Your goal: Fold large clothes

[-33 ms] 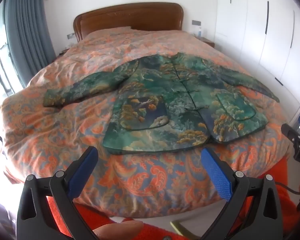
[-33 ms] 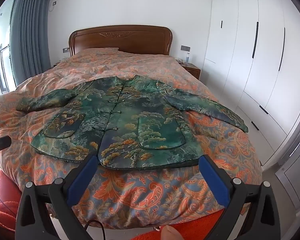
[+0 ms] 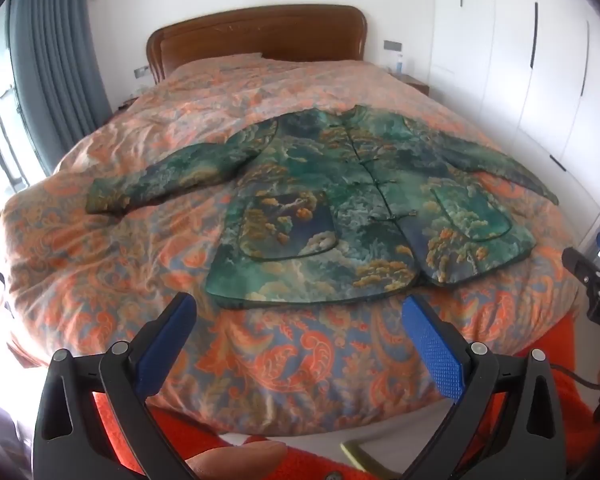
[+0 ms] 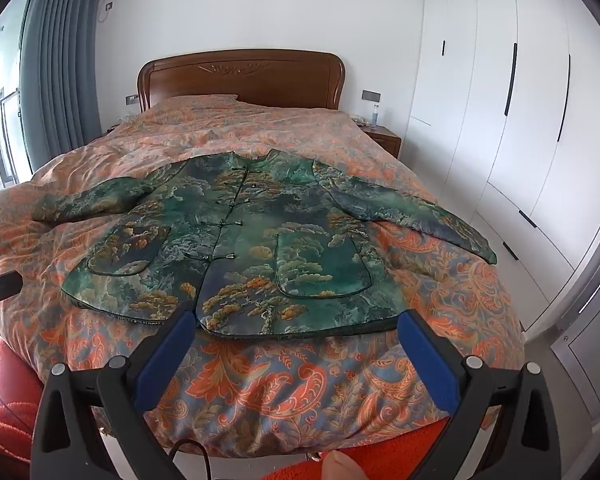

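Observation:
A green jacket point(image 3: 340, 208) with a gold and blue landscape print lies flat, front up and buttoned, on the bed, both sleeves spread out to the sides. In the right wrist view the jacket point(image 4: 252, 248) fills the middle of the bed. My left gripper point(image 3: 300, 304) hovers open just short of the hem, left of its middle, with nothing between its blue pads. Over the hem's right half my right gripper point(image 4: 296, 320) is open too and holds nothing. Each gripper shows at the edge of the other's view.
The orange paisley bedspread point(image 3: 100, 260) covers the whole bed, with a wooden headboard point(image 3: 260, 36) at the far end. White wardrobes point(image 4: 500, 120) and a nightstand point(image 4: 380, 138) line the right side, grey curtains point(image 3: 60, 60) the left. Red fuzzy fabric point(image 4: 12, 400) lies at the bed's foot.

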A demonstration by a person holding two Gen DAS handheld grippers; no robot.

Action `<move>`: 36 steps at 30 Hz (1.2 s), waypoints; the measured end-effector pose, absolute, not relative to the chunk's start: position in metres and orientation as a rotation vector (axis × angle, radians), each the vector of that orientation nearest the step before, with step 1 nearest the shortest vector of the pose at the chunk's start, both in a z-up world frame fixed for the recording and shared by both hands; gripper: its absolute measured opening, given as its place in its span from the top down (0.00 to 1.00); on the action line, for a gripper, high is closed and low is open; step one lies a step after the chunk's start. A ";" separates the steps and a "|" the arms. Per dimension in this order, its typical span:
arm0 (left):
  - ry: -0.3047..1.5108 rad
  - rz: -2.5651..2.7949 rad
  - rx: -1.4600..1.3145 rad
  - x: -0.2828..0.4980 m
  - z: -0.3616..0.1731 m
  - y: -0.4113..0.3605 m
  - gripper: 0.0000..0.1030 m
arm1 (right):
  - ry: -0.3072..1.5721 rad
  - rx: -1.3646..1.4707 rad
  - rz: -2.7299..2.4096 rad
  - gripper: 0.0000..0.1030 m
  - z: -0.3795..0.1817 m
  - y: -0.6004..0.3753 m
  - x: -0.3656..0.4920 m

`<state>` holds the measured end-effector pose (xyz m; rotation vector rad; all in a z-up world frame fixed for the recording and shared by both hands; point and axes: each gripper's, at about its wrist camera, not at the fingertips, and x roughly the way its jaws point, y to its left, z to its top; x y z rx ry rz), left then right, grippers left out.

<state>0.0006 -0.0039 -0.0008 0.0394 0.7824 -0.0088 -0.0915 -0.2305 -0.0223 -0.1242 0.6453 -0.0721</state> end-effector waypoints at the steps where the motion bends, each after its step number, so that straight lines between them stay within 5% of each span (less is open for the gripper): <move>1: 0.781 -0.009 0.040 0.000 -0.001 -0.005 0.01 | 0.644 -0.124 -0.072 0.00 -0.022 -0.231 -0.092; 36: 0.784 -0.009 0.032 0.001 -0.009 -0.001 0.01 | 0.664 -0.130 -0.063 0.00 -0.025 -0.229 -0.088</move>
